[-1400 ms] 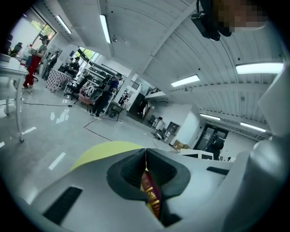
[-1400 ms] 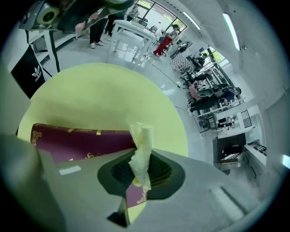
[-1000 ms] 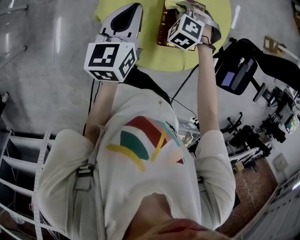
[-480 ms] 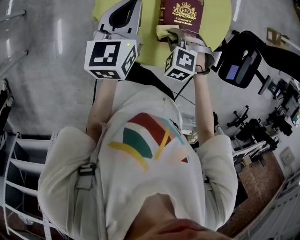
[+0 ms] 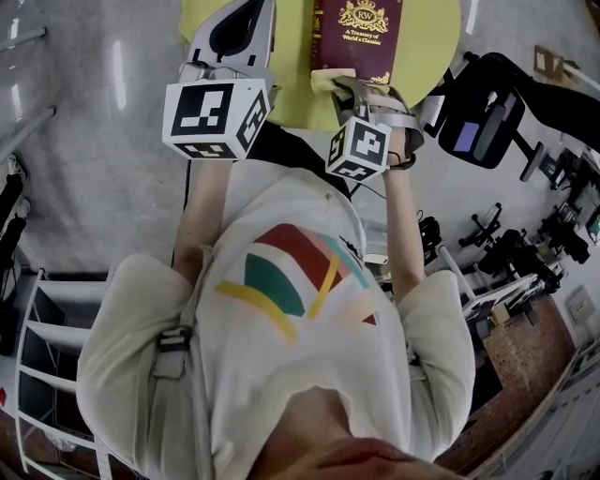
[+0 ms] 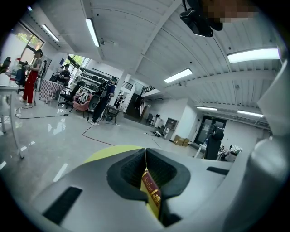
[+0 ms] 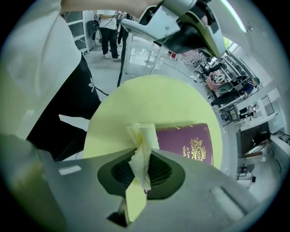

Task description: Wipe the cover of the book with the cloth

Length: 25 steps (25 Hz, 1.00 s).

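A maroon book (image 5: 361,37) with gold print lies flat on the round yellow-green table (image 5: 427,52). My right gripper (image 5: 345,84) points steeply down at the book's near edge, shut on a crumpled pale yellow cloth (image 5: 326,82). In the right gripper view the cloth (image 7: 141,156) bunches up between the shut jaws of the gripper (image 7: 142,152), with the book (image 7: 192,145) just beyond. My left gripper (image 5: 262,14) hovers left of the book, shut and holding nothing. In the left gripper view its tips (image 6: 145,152) meet, and the book's spine (image 6: 152,195) shows through the gap below.
A black stand with a screen (image 5: 478,127) stands right of the table, with more gear on the floor behind. A white wire rack (image 5: 37,328) is at lower left. People (image 6: 34,74) stand far off across the hall.
The right gripper has drawn the cloth back across the cover to the book's near edge, uncovering the gold title. The left gripper has stayed in place.
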Motion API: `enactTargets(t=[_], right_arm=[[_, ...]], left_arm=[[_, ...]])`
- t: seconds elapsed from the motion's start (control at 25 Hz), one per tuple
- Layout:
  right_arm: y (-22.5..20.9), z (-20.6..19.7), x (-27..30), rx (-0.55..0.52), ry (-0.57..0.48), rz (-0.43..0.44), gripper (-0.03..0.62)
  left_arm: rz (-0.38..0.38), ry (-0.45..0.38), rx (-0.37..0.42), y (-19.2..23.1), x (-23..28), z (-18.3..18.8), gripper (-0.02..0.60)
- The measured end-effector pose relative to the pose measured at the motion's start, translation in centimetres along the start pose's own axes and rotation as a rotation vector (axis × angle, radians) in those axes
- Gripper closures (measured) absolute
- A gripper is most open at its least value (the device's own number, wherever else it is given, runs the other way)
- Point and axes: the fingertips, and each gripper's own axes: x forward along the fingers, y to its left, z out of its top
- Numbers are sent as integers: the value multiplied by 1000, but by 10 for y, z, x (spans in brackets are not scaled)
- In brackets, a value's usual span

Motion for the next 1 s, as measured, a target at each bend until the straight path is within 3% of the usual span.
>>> enactTargets(t=[0.36, 0.52, 0.64, 0.84, 1.0], right_arm=[[-7, 2, -7, -48, 27, -1, 565], [-61, 20, -17, -117, 25, -119, 565], [-105, 23, -7, -215, 89, -180, 565], [-159, 24, 12, -343, 209, -192, 565], [-177, 25, 39, -406, 308, -156, 565]], left_arm=[[20, -1, 67, 3, -5, 0, 565], [35, -4, 72, 13, -5, -1, 565], [54, 3, 67, 17, -9, -9, 565], [75, 6, 46, 22, -18, -14, 565], [83, 6, 30, 30, -26, -17, 565]])
